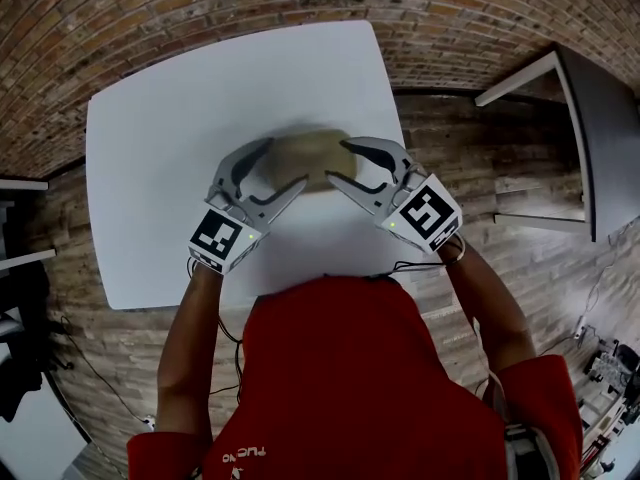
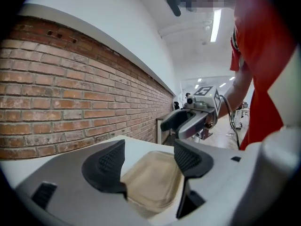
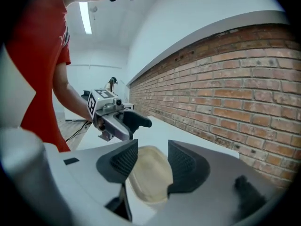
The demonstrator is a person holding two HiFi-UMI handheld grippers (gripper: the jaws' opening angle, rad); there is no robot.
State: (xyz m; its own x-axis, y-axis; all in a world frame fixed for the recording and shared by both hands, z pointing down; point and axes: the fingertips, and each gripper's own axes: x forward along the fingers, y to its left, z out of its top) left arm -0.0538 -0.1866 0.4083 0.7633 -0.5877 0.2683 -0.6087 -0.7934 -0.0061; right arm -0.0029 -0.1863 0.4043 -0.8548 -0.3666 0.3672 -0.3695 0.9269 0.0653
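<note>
A flat tan tray (image 1: 305, 158) with round corners and a low rim is set on the white table (image 1: 200, 118). Its smooth bottom is shown best in the left gripper view. The left gripper (image 1: 283, 165) is held wide open at one end of the tray, and the right gripper (image 1: 338, 162) is held open at the other end.

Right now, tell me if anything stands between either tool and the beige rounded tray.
Nothing visible does. The beige rounded tray lies on the white table, framed by the open jaws of the left tool and right tool.
</note>
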